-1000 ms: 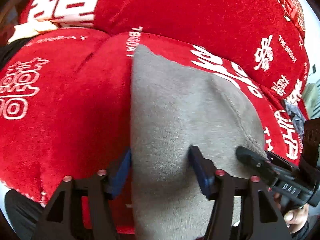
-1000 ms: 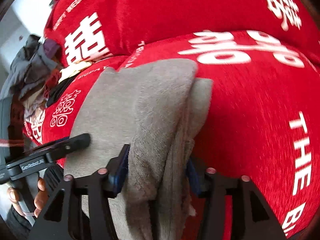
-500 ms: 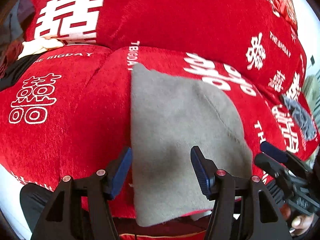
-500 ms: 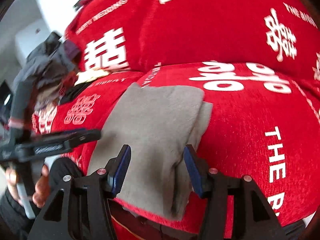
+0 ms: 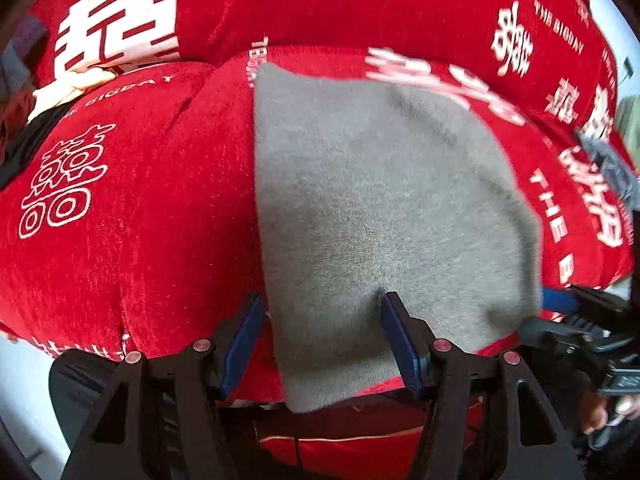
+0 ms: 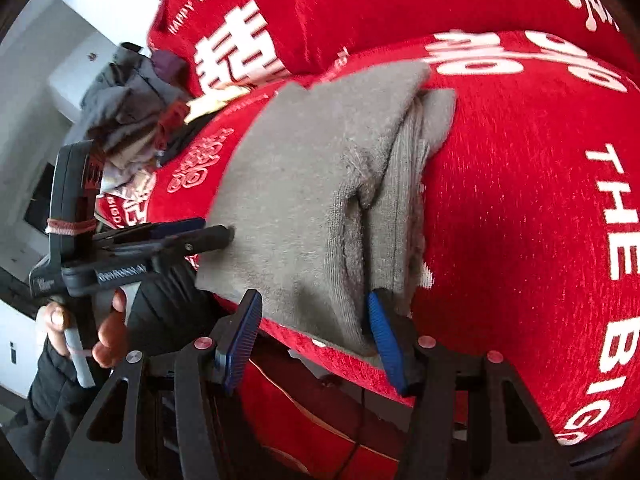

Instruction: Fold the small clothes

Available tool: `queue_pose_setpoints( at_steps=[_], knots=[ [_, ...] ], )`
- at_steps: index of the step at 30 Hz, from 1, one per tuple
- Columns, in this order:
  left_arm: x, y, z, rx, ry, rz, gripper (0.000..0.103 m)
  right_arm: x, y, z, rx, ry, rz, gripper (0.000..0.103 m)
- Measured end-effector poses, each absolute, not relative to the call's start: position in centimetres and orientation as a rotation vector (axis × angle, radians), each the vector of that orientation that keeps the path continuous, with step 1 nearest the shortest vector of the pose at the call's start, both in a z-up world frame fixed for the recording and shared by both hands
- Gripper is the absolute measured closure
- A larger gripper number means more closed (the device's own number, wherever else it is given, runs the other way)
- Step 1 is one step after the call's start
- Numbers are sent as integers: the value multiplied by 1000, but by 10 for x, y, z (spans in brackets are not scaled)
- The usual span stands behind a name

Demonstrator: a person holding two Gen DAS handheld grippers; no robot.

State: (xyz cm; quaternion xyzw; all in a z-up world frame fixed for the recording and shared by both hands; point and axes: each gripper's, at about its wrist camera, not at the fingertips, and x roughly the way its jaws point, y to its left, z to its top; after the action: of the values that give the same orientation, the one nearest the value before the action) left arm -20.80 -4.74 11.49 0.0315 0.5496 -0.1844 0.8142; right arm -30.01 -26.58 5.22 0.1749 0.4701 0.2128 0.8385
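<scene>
Both claws, left claw [image 5: 322, 344] and right claw [image 6: 314, 340], gape over fuzzy folded grey garment [image 5: 372, 208].

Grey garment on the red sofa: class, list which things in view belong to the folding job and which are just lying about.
Part of the job:
- grey garment
- left claw
- right claw

Lying about:
- pile of clothes
- red sofa cover

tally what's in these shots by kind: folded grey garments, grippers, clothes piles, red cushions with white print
folded grey garment: 1
grippers: 2, the left gripper and the right gripper
clothes pile, too jumbled to count piece by piece: 1
red printed cushions, the seat cushion and the back cushion: at least 2
total: at least 6
</scene>
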Motion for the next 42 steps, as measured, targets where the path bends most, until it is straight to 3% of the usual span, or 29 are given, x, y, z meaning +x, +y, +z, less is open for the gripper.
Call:
queue_pose_setpoints(
  at_steps=[5, 6, 7, 9, 12, 15, 17, 18, 19, 25, 30, 32, 33, 34, 40, 42],
  knots=[
    [-219, -53, 110, 153, 1168, -422, 41, -301, -244, 45, 229, 982, 471, 45],
    [-218, -56, 101, 186, 1188, -391, 41, -300, -235, 40, 162, 995, 454, 58],
    [-215, -57, 94, 194, 1213, -374, 41, -300, -231, 35, 111, 1024, 450, 78],
    [-209, -50, 84, 156, 1268, -340, 27, -303, -226, 29, 46, 1068, 450, 82],
    [-210, -44, 97, 106, 1253, -376, 27, -307, -234, 38, 51, 1063, 456, 82],
    [-214, -51, 116, 100, 1204, -440, 27, -305, -255, 60, 122, 1030, 490, 81],
    [-217, -66, 127, 112, 1174, -491, 27, -302, -269, 73, 172, 988, 490, 65],
    [-218, -74, 129, 121, 1161, -507, 27, -297, -280, 81, 211, 959, 474, 46],
    [-218, -85, 130, 131, 1148, -518, 27, -291, -291, 87, 251, 929, 444, 37],
    [-212, -122, 110, 140, 1175, -513, 27, -225, -330, 91, 484, 911, 279, 37],
    [-224, -136, 109, 180, 1154, -530, 27, -164, -326, 64, 565, 1016, 212, 37],
    [-227, -139, 106, 209, 1152, -519, 27, -151, -312, 54, 557, 1047, 201, 44],
    [-229, -142, 105, 233, 1145, -510, 27, -147, -305, 52, 532, 1047, 208, 61],
    [-230, -144, 104, 243, 1142, -511, 27, -144, -297, 54, 484, 1042, 206, 67],
    [-239, -156, 99, 312, 1119, -510, 20, -142, -295, 58, 335, 1016, 103, 81],
    [-242, -161, 98, 349, 1103, -503, 17, -141, -298, 58, 332, 1012, 97, 81]
  ],
)
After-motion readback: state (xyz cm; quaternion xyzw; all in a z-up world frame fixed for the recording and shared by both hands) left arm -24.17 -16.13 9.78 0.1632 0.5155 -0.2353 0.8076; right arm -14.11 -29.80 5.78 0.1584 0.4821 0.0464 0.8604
